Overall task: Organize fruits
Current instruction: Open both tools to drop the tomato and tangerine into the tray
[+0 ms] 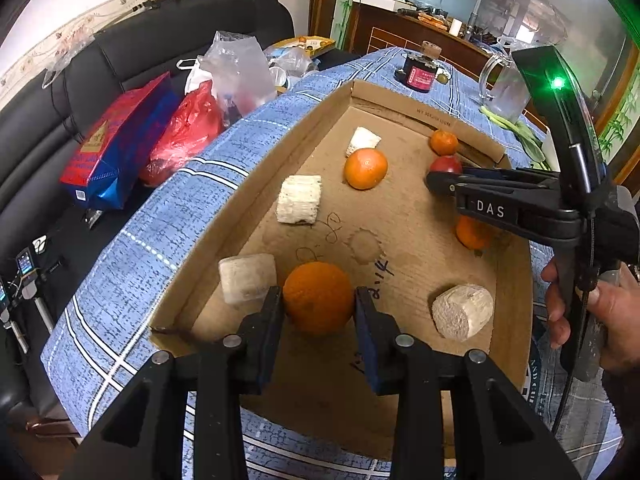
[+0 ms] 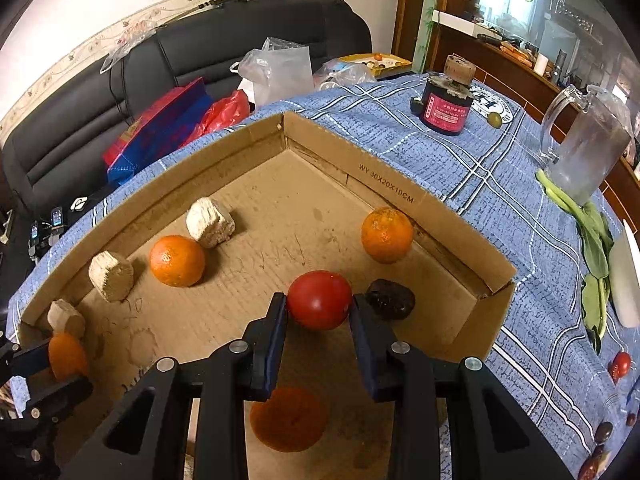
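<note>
A shallow cardboard box [image 1: 512, 280] [image 2: 400, 192] lies on a blue checked tablecloth. My left gripper [image 1: 319, 300] is shut on an orange [image 1: 319, 298] above the box's near left corner; it also shows in the right wrist view [image 2: 67, 356]. My right gripper [image 2: 319, 300] is shut on a red tomato [image 2: 319, 299] [image 1: 445, 165] held over the box's right side. Loose oranges lie in the box [image 1: 365, 168] [image 1: 443, 142] [image 1: 472, 234] [image 2: 386, 234] [image 2: 177, 255] [image 2: 289, 418]. A dark fruit [image 2: 391, 299] lies beside the tomato.
Several pale foam blocks [image 1: 299, 199] [image 1: 462, 311] [image 2: 209, 222] lie in the box. A black jar [image 2: 446, 108], a glass pitcher [image 2: 584, 152], green leaves [image 2: 592, 248] and small red fruits [image 2: 621, 364] are on the table right of the box. A sofa with bags [image 1: 120, 148] stands behind.
</note>
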`<state>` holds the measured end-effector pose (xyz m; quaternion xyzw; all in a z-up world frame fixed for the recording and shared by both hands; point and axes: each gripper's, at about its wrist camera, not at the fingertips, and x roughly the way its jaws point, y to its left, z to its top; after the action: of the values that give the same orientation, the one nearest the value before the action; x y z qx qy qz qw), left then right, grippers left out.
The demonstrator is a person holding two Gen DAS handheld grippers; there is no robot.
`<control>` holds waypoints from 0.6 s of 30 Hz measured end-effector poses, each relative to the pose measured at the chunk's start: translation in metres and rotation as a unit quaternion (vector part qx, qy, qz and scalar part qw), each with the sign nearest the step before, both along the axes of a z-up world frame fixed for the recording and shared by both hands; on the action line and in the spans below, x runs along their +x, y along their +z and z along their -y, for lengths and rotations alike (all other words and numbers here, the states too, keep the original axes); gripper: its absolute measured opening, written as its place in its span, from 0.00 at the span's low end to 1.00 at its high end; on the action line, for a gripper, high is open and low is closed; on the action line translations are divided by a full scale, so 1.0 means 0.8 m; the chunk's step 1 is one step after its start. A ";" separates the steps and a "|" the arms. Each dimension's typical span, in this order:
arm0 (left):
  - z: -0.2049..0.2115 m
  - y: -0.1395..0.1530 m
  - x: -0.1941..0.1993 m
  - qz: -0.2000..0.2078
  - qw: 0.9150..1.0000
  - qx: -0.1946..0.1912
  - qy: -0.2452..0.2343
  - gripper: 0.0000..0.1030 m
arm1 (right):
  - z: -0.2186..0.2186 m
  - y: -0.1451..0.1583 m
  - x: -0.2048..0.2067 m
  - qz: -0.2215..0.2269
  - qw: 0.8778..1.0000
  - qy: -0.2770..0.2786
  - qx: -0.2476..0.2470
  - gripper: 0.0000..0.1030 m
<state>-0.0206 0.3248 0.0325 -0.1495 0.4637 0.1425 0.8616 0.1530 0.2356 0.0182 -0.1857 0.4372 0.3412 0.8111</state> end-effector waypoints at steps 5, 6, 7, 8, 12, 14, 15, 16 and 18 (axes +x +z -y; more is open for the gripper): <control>0.001 -0.007 0.000 -0.011 1.000 -0.018 0.001 0.36 | 0.003 0.000 0.002 0.000 1.000 -0.004 -0.003 0.57; 0.002 -0.007 -0.001 -0.010 1.000 -0.017 0.001 0.36 | 0.004 0.001 0.001 0.003 1.000 -0.005 -0.001 0.59; 0.002 -0.005 -0.002 -0.009 1.000 -0.013 0.002 0.37 | 0.006 0.002 0.000 0.005 1.000 -0.005 0.001 0.59; 0.002 -0.004 -0.003 -0.009 1.000 -0.013 0.003 0.38 | 0.007 0.003 0.000 0.004 1.000 -0.005 0.001 0.59; -0.002 0.002 -0.010 -0.003 1.000 -0.012 0.012 0.40 | 0.013 0.011 -0.006 0.014 1.000 -0.007 -0.002 0.59; -0.003 0.006 -0.012 -0.002 1.000 -0.007 0.017 0.42 | 0.021 0.016 -0.009 0.018 1.000 -0.011 -0.002 0.59; -0.005 0.007 -0.014 -0.001 1.000 -0.005 0.020 0.43 | 0.025 0.019 -0.011 0.018 1.000 -0.013 0.000 0.59; -0.006 0.009 -0.017 0.002 1.000 -0.003 0.025 0.44 | 0.029 0.021 -0.013 0.019 1.000 -0.016 -0.001 0.59; -0.008 0.013 -0.022 0.006 0.999 -0.003 0.032 0.46 | 0.041 0.026 -0.018 0.024 0.999 -0.023 0.000 0.59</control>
<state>-0.0378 0.3315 0.0429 -0.1676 0.4539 0.1676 0.8590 0.1384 0.2031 0.0394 -0.1841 0.4219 0.3182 0.8288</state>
